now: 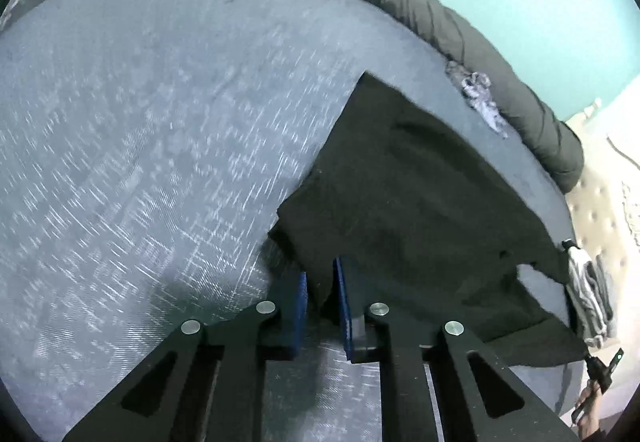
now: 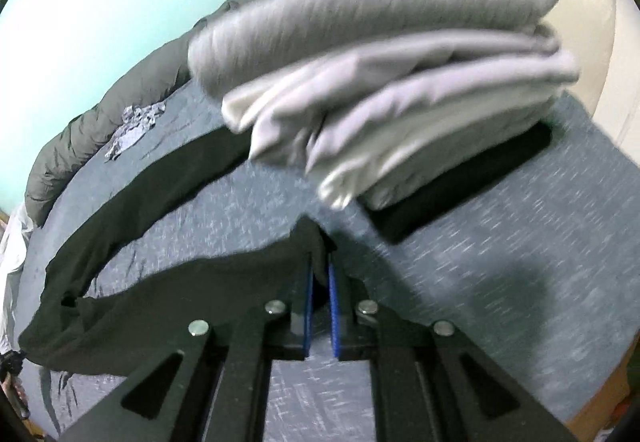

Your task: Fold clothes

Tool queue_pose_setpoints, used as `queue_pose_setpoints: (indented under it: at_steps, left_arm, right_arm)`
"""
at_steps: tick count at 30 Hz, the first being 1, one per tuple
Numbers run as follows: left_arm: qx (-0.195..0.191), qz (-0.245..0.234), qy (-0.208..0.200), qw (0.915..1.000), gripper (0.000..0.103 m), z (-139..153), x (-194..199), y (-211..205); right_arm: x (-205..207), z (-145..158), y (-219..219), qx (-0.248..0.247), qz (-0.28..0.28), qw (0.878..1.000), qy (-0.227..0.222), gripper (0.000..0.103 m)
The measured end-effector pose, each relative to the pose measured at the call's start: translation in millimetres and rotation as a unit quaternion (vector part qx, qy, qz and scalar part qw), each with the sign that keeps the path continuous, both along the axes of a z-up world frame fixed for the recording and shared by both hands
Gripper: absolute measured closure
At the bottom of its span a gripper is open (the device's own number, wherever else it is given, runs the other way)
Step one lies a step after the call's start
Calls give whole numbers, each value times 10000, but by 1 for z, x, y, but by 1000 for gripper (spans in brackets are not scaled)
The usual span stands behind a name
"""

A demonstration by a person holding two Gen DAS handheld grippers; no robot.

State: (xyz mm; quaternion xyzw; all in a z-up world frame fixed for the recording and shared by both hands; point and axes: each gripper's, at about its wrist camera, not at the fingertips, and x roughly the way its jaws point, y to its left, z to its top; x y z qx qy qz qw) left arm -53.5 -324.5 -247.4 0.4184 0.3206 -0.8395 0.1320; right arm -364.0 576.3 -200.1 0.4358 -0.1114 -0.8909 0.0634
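Note:
A black garment (image 1: 420, 201) lies spread on the grey-blue bed (image 1: 160, 121). My left gripper (image 1: 322, 282) is shut on one edge of it, the cloth pinched between the blue pads. In the right wrist view the same black garment (image 2: 160, 282) stretches to the left in a long band. My right gripper (image 2: 320, 274) is shut on another corner of it, close to the bed (image 2: 500, 262). Both views are blurred by motion.
A stack of folded grey and white clothes (image 2: 380, 81) on a black folded piece (image 2: 460, 185) sits just beyond my right gripper. A dark rolled duvet (image 1: 440, 21) lines the far bed edge by the teal wall. A small patterned cloth (image 1: 480, 97) lies beside it.

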Motion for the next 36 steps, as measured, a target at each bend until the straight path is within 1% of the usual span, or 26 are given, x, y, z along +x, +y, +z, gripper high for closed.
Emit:
queue_pose_setpoints:
  at_steps: [2,4,5,7,9,12,14,15,16,17,18,21,22,23,24,26,30,34,36]
  left_arm:
    - [16,-22,32,10000,90,13,7,-3]
    - [66,-14,29,10000,90,18,14,-4]
    - [110,-6,-1,9999,90,16,17,-4]
    - [228,19,-111,9997,90,6,22,-4]
    - [286,28,-264,9992,90,-9,25,-2]
    - [483,100,-424,9979,90,-34,29,-1]
    - [513,140,-459,9975,89,-43,33,-1]
    - [537,144,-467,9974,87,-45,33,-1]
    - [552,144,-482,9972,86,-46,33,-1]
    - [562,145,-489,9971,82,-47,34,-2]
    - [566,148,-492,9971,82,-46,35,-2]
    - [564,181,-501,9970,79,-43,35,-3]
    - [563,209,-477,9971,78,-41,36,-4]
    - [567,247,-438,9971,73,-39,38,-6]
    - [597,285,-400,9970,58,-37,40,-7]
    - [674,373,-359,9964,43,-38,43,-10]
    - [680,393,-351,9963,43,-39,45,-11]
    - [701,306,-373,9964,43,-45,43,-8]
    - [678,350,-346,9965,43,-46,43,-9]
  right_arm:
    - [1,5,6,121,3,9999,-41,97]
    - [0,-3,10,295,71,9992,-271,97]
    - [0,-11,11,423,125,9981,-430,97]
    - [4,-36,9,650,239,9947,-760,97]
    - [8,-59,8,767,286,9914,-1023,97]
    - [15,-76,18,521,181,9915,-1177,94]
    - [18,-73,25,347,96,9934,-1088,86]
    - [20,-69,29,312,54,9945,-1003,78]
    - [21,-65,33,276,13,9954,-917,77]
    - [22,-61,35,269,-16,9962,-827,77]
    - [22,-56,38,212,-34,9971,-733,76]
    - [17,-56,36,67,1,9974,-717,68]
    - [14,-58,32,66,49,9971,-754,68]
    - [12,-62,27,62,102,9967,-798,67]
    - [9,-65,22,58,155,9963,-842,67]
    - [6,-74,14,64,152,9951,-978,66]
    - [9,-85,2,59,119,9942,-1069,66]
    - [10,-87,2,-93,56,9946,-1033,66]
    - [9,-86,4,-146,14,9946,-1031,66]
